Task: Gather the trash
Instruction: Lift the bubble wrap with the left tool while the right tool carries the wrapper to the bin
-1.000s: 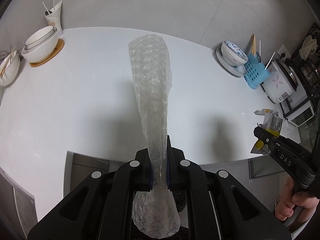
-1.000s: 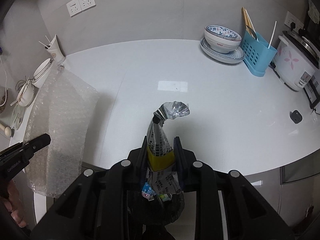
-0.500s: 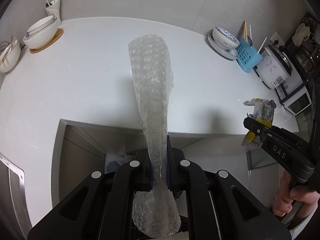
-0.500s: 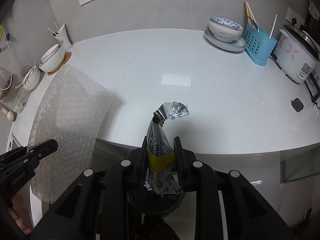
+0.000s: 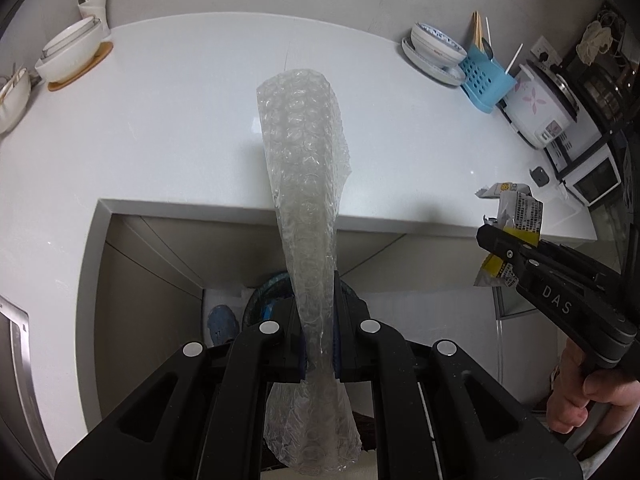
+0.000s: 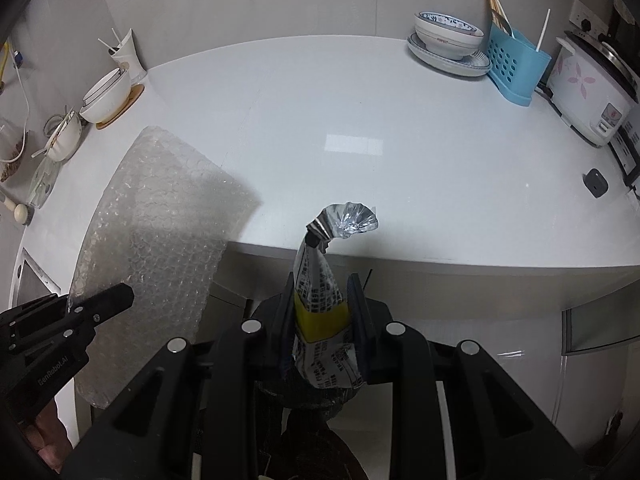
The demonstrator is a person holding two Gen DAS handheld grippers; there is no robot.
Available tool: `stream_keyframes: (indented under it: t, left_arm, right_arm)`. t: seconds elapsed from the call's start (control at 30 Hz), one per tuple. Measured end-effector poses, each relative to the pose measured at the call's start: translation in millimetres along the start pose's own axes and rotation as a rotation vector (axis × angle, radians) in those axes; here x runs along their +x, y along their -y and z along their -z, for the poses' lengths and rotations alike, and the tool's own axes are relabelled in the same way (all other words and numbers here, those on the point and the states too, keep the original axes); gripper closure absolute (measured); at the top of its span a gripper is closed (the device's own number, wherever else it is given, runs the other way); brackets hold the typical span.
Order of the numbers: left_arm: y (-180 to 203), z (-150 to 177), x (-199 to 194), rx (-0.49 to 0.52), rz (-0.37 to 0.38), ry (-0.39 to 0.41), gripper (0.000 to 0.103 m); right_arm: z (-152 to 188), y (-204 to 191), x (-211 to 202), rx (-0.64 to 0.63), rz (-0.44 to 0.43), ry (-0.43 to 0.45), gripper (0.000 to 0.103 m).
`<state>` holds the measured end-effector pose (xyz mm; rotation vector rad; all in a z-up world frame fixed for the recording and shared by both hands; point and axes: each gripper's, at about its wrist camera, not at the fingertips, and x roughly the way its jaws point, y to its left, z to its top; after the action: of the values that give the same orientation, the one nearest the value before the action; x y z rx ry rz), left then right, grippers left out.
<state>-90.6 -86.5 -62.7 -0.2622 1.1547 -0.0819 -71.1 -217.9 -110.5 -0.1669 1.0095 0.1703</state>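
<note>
Kitchen: rice cooker (image 6: 588, 92), bowls (image 6: 448, 38)

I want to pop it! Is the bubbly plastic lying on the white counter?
No, the bubble wrap is pinched in the left gripper, held up off the counter.

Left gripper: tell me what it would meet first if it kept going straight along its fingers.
Probably the dark round bin below the counter edge; the left gripper, clamped on bubble wrap, points down toward it. Depth is unclear.
</note>
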Motion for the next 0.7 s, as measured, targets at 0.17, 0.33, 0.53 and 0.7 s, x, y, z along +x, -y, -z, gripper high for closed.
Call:
stream_keyframes:
  t: [0.17, 0.33, 0.53, 0.7]
  left_arm:
    - [7, 13, 10, 0.018, 0.003, -0.030, 0.096]
    - [7, 28, 23, 0.014, 0.008, -0.063, 0.096]
    - [3, 46, 45, -0.002, -0.011, -0.102, 0.096]
    - [-2, 59, 68, -0.013, -0.035, -0.134, 0.096]
  right_arm:
    - [9, 0, 10, 0.009, -0.002, -0.023, 0.080]
    - [19, -2, 19, 0.011, -0.002, -0.041, 0.080]
    - [39, -5, 39, 0.007, -0.006, -0.079, 0.080]
    - [55, -6, 54, 0.001, -0.021, -0.094, 0.080]
